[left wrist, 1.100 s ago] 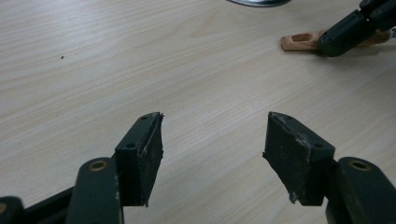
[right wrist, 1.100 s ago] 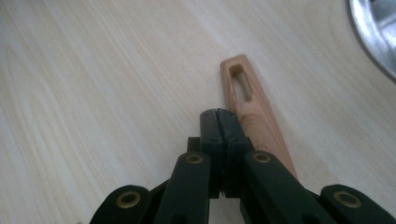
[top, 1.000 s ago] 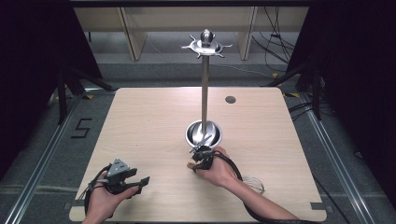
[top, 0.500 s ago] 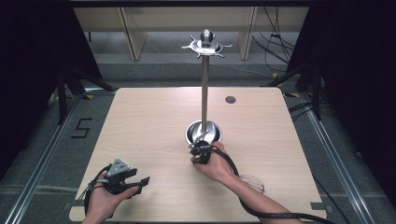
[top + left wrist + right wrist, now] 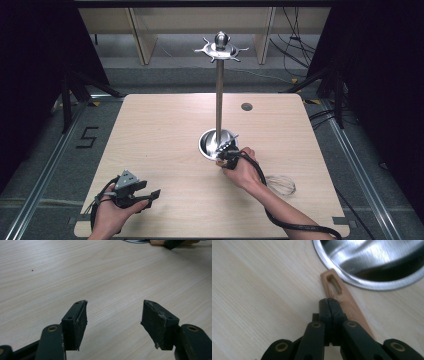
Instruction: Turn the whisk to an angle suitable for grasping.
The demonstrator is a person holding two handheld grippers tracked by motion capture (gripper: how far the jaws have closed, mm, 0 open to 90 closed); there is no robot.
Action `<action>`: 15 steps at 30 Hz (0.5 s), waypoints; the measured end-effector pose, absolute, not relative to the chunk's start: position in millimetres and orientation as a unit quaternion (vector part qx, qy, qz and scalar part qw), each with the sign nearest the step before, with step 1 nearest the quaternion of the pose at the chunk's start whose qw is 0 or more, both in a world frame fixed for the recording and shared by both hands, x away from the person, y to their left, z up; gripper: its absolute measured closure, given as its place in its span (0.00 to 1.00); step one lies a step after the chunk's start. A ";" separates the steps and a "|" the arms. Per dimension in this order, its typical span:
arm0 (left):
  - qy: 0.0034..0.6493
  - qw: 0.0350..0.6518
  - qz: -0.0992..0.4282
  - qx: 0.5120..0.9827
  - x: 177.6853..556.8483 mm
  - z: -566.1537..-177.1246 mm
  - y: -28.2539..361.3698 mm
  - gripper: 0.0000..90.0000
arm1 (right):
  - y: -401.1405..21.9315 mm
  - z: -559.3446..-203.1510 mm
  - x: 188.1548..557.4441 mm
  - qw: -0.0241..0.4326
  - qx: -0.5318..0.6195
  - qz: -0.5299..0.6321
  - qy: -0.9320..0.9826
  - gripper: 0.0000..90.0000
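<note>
While the left gripper (image 5: pixel 150 195) rests low over the near left part of the wooden table (image 5: pixel 165 135), its jaws stand spread with bare tabletop between the worn pads and nothing caught in them. In the left gripper view the far edge cuts off a sliver of metal rim and part of the other hand, so little of either can be read there.

The right gripper (image 5: pixel 329 301) has its jaws pressed together, tip to tip. Just under and beside them lies a wooden handle (image 5: pixel 339 293) with a slotted hole at its end, which touches or nearly touches the rim of the steel bowl-shaped base (image 5: pixel 372 262). Whether the closed tips pinch the handle or merely sit on top of it cannot be told, since the jaws cover the spot where they meet the wood, and the handle's lower stretch is hidden behind the gripper's linkage.

From the high view, the right hand (image 5: pixel 242 170) covers most of that gripper at the near edge of the base, from which a tall pole (image 5: pixel 219 107) rises to a hook crown (image 5: pixel 221 49). A wire whisk head (image 5: pixel 280 184) lies faint beside the right forearm; its join to the handle is hidden by the hand.
</note>
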State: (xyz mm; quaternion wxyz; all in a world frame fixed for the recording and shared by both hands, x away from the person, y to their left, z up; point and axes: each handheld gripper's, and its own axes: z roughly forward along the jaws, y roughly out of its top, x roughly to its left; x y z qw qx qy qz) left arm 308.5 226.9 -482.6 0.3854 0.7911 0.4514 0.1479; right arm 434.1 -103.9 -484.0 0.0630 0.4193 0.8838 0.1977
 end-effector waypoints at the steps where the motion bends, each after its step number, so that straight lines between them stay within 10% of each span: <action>1: 0.450 0.384 0.148 0.792 308.7 -482.6 227.2 0.40 | -107.5 -484.0 434.8 0.062 0.416 0.202 0.885 1.00; 8: 0.457 0.389 0.148 0.786 308.7 -483.6 225.3 0.40 | -124.4 -480.2 436.7 0.070 0.420 0.195 0.884 0.99; 15: 0.457 0.389 0.148 0.786 308.6 -483.7 225.5 0.40 | -147.3 -445.4 450.3 0.081 0.323 0.199 0.922 0.66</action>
